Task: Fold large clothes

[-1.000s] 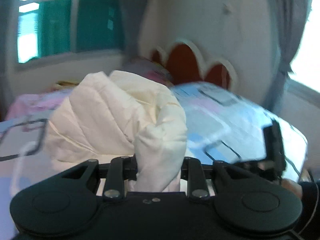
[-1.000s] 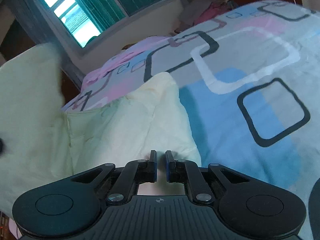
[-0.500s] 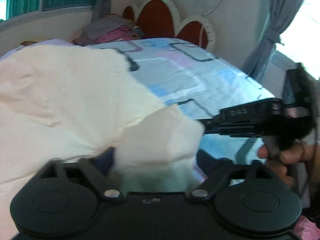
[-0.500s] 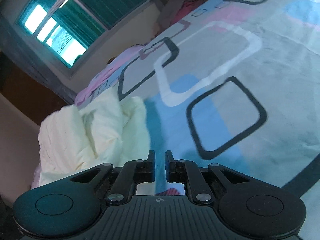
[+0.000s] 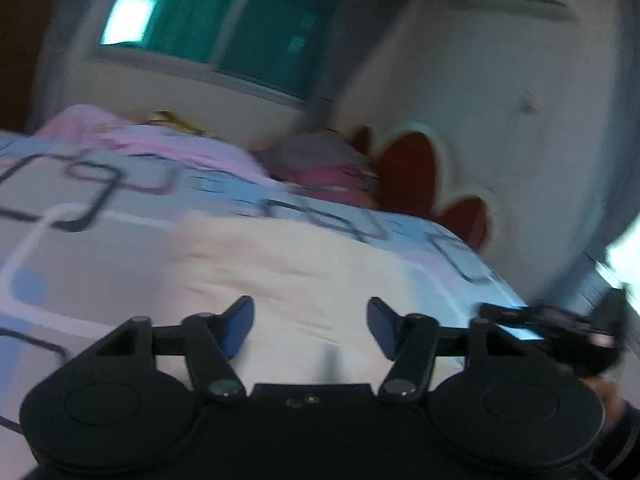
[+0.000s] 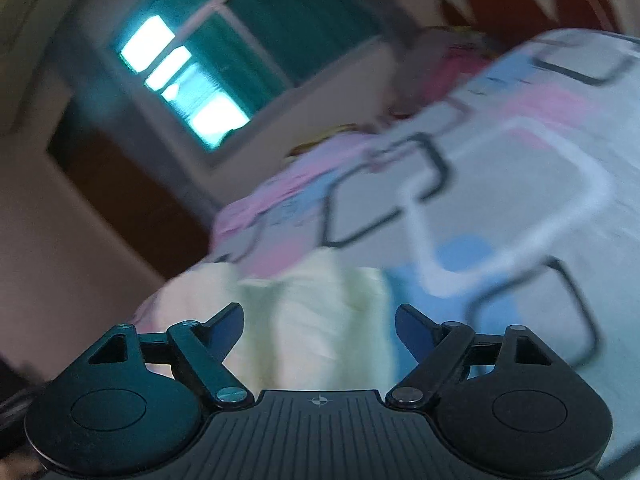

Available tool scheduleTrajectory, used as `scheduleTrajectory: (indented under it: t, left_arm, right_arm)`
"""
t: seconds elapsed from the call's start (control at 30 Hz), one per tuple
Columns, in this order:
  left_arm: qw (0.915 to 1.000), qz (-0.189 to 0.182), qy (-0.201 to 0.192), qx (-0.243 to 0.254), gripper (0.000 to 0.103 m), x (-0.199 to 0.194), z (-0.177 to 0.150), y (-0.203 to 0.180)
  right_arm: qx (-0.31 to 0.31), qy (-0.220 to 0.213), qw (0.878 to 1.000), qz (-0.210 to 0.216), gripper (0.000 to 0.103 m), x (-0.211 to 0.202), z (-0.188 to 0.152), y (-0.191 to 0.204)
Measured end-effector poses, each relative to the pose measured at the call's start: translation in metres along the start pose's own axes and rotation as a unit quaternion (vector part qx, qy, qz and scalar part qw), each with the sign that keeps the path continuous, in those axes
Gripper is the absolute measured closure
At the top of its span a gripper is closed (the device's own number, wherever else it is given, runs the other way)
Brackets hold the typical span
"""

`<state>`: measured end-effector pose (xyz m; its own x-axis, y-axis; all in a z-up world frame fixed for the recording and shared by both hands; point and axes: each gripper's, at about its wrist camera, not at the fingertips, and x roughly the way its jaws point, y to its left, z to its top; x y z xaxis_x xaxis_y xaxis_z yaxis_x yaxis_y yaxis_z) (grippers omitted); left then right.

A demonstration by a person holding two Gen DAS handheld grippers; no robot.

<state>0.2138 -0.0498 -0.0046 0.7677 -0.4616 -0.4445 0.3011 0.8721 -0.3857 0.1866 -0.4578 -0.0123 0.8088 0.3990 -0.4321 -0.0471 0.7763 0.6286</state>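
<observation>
A: L gripper [image 5: 310,322], what've I got?

B: Jaws parted, nothing between the pads. They've just been closing in from wider, but no cloth is caught. The cream quilted jacket [image 5: 288,276] lies on the bed just past my fingertips, spread flat-ish; pic is blurred so I can't tell folds or sleeves.

A: And R gripper [image 6: 319,326]?

B: Jaws released too, wide apart, they've just been opening. Nothing pinched. In that view the jacket [image 6: 320,320] sits bunched right ahead of the tips and runs off to the left toward the bed edge.

A: Surroundings?

B: Jacket rests on the bedsheet [image 5: 100,216], pale w/ blue and pink patches and dark rounded-square outlines. Further back, a heap of pink and grey clothes [image 5: 332,172] by the red scalloped headboard [image 5: 408,176]. Green-curtained window [image 5: 224,28] on the wall behind the bed. At right in the L view I see my R gripper [image 5: 560,332] low beside the bed edge, hand [image 5: 608,404] under it, mostly out of shot.
</observation>
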Motion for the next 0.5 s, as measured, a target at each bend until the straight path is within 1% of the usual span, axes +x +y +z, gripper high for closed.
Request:
scheduleTrajectory:
  t: [0.07,0.13,0.17,0.23,0.3,0.33,0.37,0.4,0.43,0.5]
  left_arm:
    - [0.9997,0.009,0.003,-0.023,0.048,0.01,0.003,0.024]
    - [0.9994,0.01,0.003,-0.034,0.048,0.021,0.007,0.038]
    - [0.9993,0.008,0.004,-0.036,0.053,0.027,0.009,0.041]
    - [0.9993,0.0,0.008,-0.035,0.054,0.042,0.012,0.041]
    - [0.9992,-0.009,0.024,-0.029,0.056,0.055,0.015,0.041]
    - [0.999,-0.016,0.033,-0.025,0.056,0.063,0.016,0.041]
    - [0.9985,-0.026,0.042,-0.024,0.056,0.06,0.015,0.043]
    - [0.9981,-0.032,0.048,-0.022,0.056,0.068,0.016,0.042]
    - [0.998,-0.038,0.049,-0.011,0.056,0.074,0.018,0.037]
    - [0.9976,-0.046,0.049,0.015,0.056,0.084,0.02,0.024]
  right_arm:
    - [-0.032,0.016,0.999,0.009,0.02,0.018,0.009,0.019]
    - [-0.06,0.037,0.997,0.012,0.02,0.042,0.016,0.035]
    - [-0.066,0.054,0.996,0.018,0.02,0.056,0.019,0.041]
    - [-0.072,0.086,0.993,0.037,0.02,0.081,0.022,0.048]
    - [-0.081,0.11,0.99,0.04,0.02,0.1,0.019,0.051]
    - [-0.09,0.111,0.989,0.044,0.04,0.104,0.016,0.053]
    - [-0.094,0.113,0.988,0.054,0.092,0.105,0.013,0.052]
    - [-0.091,0.112,0.988,0.051,0.093,0.105,0.011,0.052]
    - [-0.096,0.101,0.989,0.046,0.093,0.101,0.008,0.052]
    - [-0.108,0.087,0.99,0.021,0.093,0.094,0.0,0.05]
